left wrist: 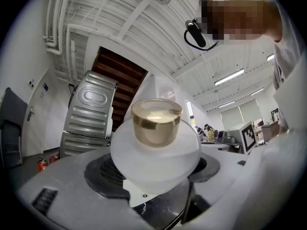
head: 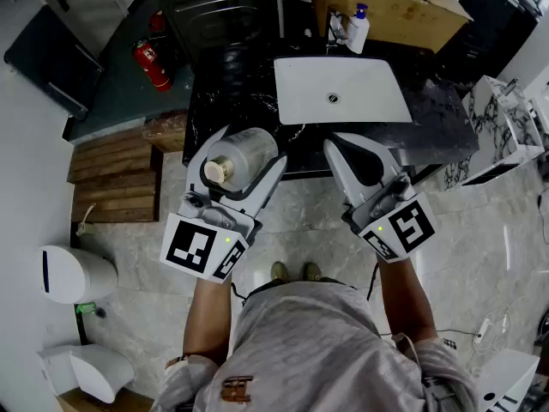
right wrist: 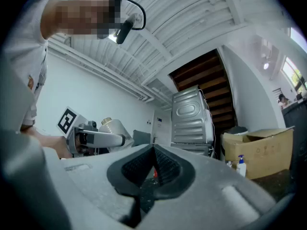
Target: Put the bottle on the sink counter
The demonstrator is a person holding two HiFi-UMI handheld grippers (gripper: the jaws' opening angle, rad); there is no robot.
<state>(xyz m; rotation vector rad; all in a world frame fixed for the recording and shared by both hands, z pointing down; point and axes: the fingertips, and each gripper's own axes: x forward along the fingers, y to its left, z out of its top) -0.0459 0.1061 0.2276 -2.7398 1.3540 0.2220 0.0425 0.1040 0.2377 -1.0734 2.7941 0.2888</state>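
A frosted white bottle (head: pixel 244 153) with a gold cap (head: pixel 216 171) lies crosswise in my left gripper (head: pixel 250 144), whose jaws are shut on its body, cap end toward me. It hangs in the air over the front edge of the black marble sink counter (head: pixel 232 93). In the left gripper view the bottle (left wrist: pixel 156 150) fills the middle, with the gold cap (left wrist: pixel 156 121) facing the camera. My right gripper (head: pixel 336 144) hovers beside it at the counter's front edge, shut with nothing in it; its pads (right wrist: pixel 163 169) meet in the right gripper view.
A white basin (head: pixel 343 88) is set into the counter, with a spray bottle (head: pixel 358 28) and a cardboard box (head: pixel 395 7) behind it. A red fire extinguisher (head: pixel 152 63) and wooden steps (head: pixel 111 174) stand at the left. A white bin (head: pixel 73 273) sits on the floor.
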